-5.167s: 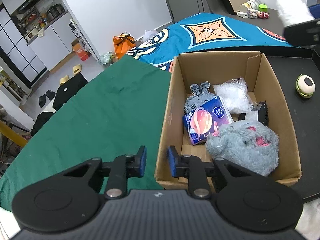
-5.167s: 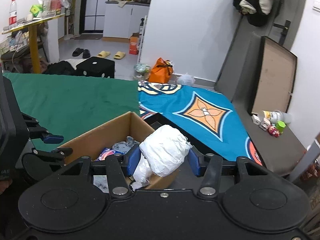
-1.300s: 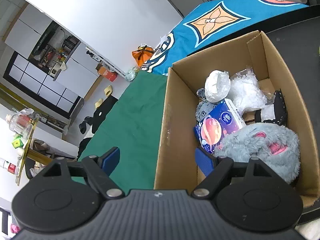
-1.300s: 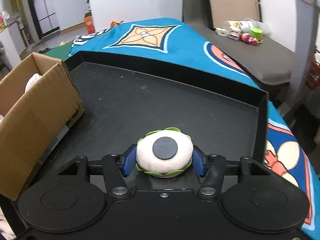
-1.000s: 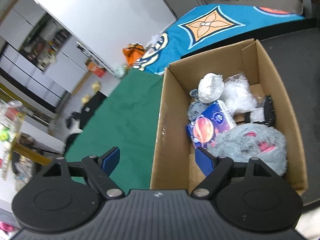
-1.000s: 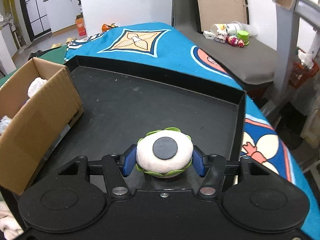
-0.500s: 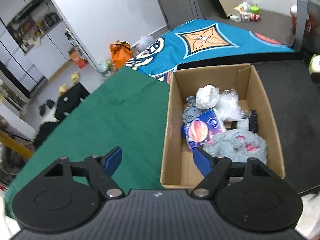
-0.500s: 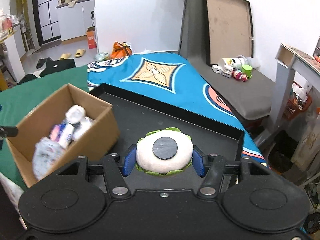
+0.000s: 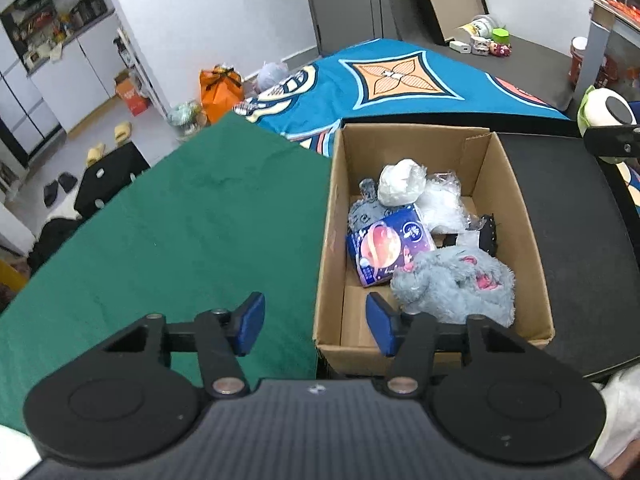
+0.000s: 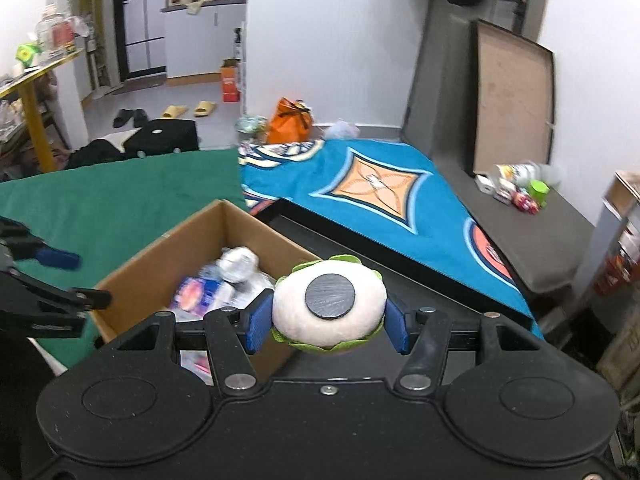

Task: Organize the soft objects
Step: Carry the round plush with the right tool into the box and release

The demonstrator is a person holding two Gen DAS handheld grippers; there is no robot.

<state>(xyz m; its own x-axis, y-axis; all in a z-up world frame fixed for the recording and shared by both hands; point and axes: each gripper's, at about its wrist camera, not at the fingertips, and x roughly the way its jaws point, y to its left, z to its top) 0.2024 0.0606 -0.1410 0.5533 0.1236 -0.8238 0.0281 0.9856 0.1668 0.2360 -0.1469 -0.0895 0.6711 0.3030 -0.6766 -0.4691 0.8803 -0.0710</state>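
Green cloth point(image 9: 168, 240): covers the tabletop, at 9 o'clock from the box.
Black tray point(image 9: 576, 248): at 3 o'clock of the box, touching it.
Cardboard box point(image 9: 330, 248): open-topped, holding the items below.
Grey plush point(image 9: 456, 284): at the box's 5 o'clock corner.
Blue packet point(image 9: 388, 246): centre, tilted, touching the plush.
White wad point(image 9: 400, 182): toward 12 o'clock.
Eyeball plush point(image 10: 330, 304): white, green-fringed, clamped in the right tongs point(image 10: 327, 321), above the box's 3 o'clock wall.
Left tongs point(image 9: 314, 323): have just been closing, half-wide, nothing between; pads astride the box's 7 o'clock corner.
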